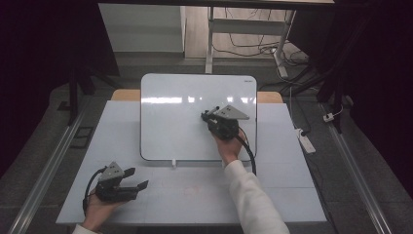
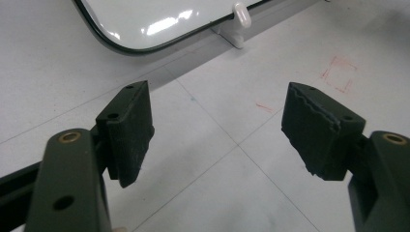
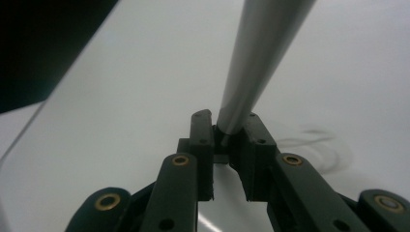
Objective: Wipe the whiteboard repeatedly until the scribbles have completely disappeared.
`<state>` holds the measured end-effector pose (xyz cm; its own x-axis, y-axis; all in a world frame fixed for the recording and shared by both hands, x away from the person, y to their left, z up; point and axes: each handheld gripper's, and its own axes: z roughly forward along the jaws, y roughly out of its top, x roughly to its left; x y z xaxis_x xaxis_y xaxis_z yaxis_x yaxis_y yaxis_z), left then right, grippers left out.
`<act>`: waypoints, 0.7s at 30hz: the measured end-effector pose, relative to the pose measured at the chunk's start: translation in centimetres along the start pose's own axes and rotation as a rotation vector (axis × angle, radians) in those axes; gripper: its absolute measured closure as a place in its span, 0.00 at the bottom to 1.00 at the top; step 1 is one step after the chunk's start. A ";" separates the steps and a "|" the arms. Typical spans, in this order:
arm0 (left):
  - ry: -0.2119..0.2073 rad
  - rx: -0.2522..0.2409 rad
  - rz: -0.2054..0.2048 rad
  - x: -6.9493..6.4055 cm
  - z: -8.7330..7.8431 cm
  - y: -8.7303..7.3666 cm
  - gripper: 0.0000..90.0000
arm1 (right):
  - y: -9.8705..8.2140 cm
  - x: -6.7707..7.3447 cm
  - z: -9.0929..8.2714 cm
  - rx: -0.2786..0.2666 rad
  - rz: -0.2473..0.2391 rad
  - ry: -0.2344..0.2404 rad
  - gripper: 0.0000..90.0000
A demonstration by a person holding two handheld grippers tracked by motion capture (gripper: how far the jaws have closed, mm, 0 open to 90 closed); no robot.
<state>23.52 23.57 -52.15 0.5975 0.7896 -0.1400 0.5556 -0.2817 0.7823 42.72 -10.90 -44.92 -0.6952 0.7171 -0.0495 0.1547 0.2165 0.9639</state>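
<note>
Two hands: right one over the whiteboard (image 1: pixel 195 117), left one off its near edge
desk (image 1: pixel 292 195): carries the whiteboard, propped near the far edge
right gripper (image 3: pixel 227 130): fingers nearly closed, clamping a grey marker (image 3: pixel 261 53)
marker: long axis runs out from the fingers toward the whiteboard face; faint strokes beside it
left gripper (image 2: pixel 217 130): fingers wide apart, nothing between them, well short of the whiteboard

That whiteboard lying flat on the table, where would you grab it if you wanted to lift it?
Probably at the near edge of the whiteboard, beside the small white clip. The board lies flat and thin, so only its rim offers a hold. The left tongs stand open on that side of the table, so they could slide in level from the person's side.
</note>
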 end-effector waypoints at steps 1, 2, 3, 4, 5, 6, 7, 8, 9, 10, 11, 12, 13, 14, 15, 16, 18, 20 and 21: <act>-0.002 -0.001 -0.001 0.0 0.0 0.0 0.30 | 0.2 -0.4 0.0 -0.009 0.013 -0.007 0.86; -0.001 0.000 -0.002 0.0 0.0 0.0 0.30 | 0.4 -0.4 0.1 -0.009 0.024 -0.006 0.86; -0.002 -0.001 -0.001 0.0 0.1 0.1 0.30 | 0.4 -0.1 0.3 -0.005 0.014 -0.005 0.86; 0.000 0.000 0.000 0.1 0.1 0.1 0.30 | 0.4 0.4 0.5 0.004 -0.001 0.023 0.86; 0.000 0.001 -0.001 0.1 0.1 0.1 0.30 | 0.2 1.0 0.8 0.020 -0.027 0.054 0.86; 0.000 0.001 -0.001 0.1 0.1 0.0 0.30 | 0.1 1.6 1.0 0.038 -0.057 0.072 0.86; 0.000 0.001 -0.001 0.1 0.1 0.0 0.30 | 0.0 1.8 1.1 0.045 -0.080 0.075 0.86; 0.001 0.001 -0.002 0.1 0.1 0.0 0.30 | 0.2 1.5 1.1 0.052 -0.076 0.082 0.86; 0.001 0.001 -0.001 0.1 0.0 0.0 0.30 | 0.5 0.9 1.0 0.037 -0.058 0.063 0.86; 0.002 -0.001 -0.001 0.1 0.0 0.0 0.30 | 0.8 0.3 0.9 0.018 -0.035 0.022 0.86; 0.001 -0.002 0.000 0.1 0.0 0.0 0.30 | 1.1 -0.3 0.7 0.003 -0.006 -0.007 0.86; 0.001 -0.002 0.001 0.0 0.0 0.0 0.30 | 1.3 -0.7 0.6 -0.005 0.021 -0.014 0.86; 0.000 -0.001 0.002 0.0 0.0 0.0 0.30 | 1.3 -0.7 0.6 -0.006 0.026 -0.013 0.86; -0.001 0.000 0.003 0.1 0.0 0.0 0.30 | 1.1 -0.3 0.7 0.001 0.012 -0.004 0.86; -0.001 0.000 0.001 0.1 0.1 0.0 0.30 | 0.8 0.3 0.8 0.017 -0.014 0.032 0.86; 0.000 0.001 0.000 0.2 0.1 0.0 0.30 | 0.4 1.1 1.0 0.036 -0.045 0.068 0.86; 0.000 0.001 0.001 0.2 0.1 0.0 0.30 | -0.1 1.8 1.0 0.050 -0.092 0.083 0.86; 0.003 -0.002 0.002 0.1 -0.1 0.0 0.30 | 0.1 0.6 0.6 0.025 -0.026 0.056 0.86; 0.003 -0.004 0.001 0.0 -0.1 0.0 0.30 | 0.2 -0.1 0.2 0.005 0.005 0.014 0.86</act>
<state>23.45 23.68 -52.11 0.5962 0.7910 -0.1373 0.5527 -0.2804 0.7848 42.98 -10.78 -44.74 -0.7039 0.7091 -0.0413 0.1617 0.2165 0.9628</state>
